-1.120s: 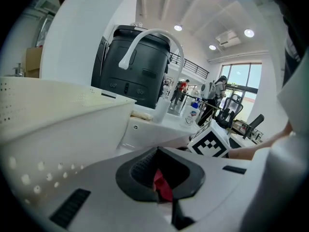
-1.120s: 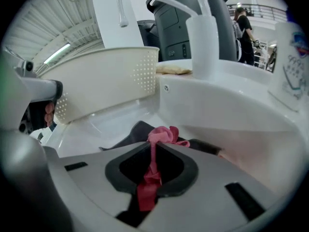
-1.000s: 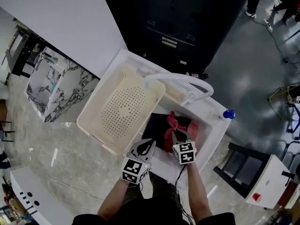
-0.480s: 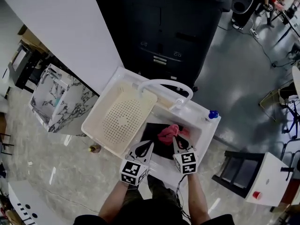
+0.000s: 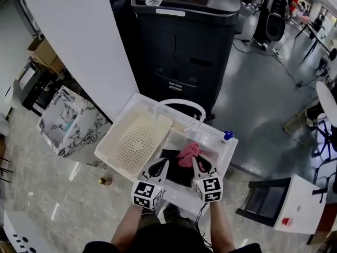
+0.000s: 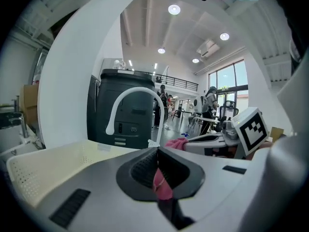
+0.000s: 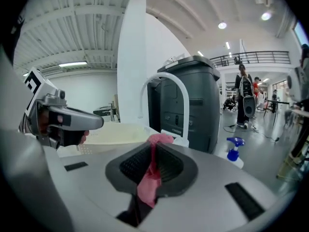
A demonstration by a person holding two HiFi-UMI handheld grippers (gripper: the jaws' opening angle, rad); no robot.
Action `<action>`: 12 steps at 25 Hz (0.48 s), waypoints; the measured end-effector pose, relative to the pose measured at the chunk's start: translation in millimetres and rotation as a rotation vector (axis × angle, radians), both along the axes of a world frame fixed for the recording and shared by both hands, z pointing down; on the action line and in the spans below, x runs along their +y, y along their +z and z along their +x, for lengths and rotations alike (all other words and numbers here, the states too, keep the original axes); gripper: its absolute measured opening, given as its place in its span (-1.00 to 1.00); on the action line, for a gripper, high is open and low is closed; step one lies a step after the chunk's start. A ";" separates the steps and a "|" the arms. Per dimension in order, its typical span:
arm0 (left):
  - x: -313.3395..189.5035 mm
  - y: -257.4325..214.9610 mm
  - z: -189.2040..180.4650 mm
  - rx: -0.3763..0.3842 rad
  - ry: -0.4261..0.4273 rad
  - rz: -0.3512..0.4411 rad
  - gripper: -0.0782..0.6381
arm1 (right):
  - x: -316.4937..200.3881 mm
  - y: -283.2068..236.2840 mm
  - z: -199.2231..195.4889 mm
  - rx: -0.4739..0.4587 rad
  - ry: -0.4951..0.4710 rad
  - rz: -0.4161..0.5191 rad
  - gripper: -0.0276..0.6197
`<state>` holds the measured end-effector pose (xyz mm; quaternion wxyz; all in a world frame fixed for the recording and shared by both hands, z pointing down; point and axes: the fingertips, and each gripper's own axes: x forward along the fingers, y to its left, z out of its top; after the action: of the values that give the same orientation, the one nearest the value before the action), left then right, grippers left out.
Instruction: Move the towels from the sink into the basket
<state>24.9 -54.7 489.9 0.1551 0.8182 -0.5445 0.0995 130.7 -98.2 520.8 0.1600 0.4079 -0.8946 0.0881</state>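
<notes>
I have the pink towel [image 5: 188, 153] pinched at two places: the left tool [image 5: 161, 164] is clamped on one bit of it and the right tool [image 5: 196, 163] on another, each with pink cloth squeezed between its closed jaws. The towel hangs bunched between them above the sink [image 5: 225, 151], with a dark towel [image 5: 178, 174] lying in the basin beneath.

The basket [image 5: 138, 141] sits just left of the sink and looks empty, so I judge this to be the carry of the first towel. To do it well I would hold both grips firm and move the two tools leftward together at matching height, so the cloth neither stretches nor sags back onto the dark towel. The white faucet [image 5: 181, 105] arches over the far side between sink and basket; I would stay on the near side of it. The trailing edge should clear the basket's near-right rim before I lower, and I would release only once the bulk is over the perforated floor.
</notes>
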 end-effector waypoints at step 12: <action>-5.3 -58.2 -19.5 -0.031 -0.033 0.137 -0.76 | 3.2 -97.8 -16.4 -0.073 -0.041 0.195 -0.76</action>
<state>5.4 -60.0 431.8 0.0919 0.8162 -0.5659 0.0720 114.3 -95.0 423.0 0.0886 0.3997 -0.9123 0.0124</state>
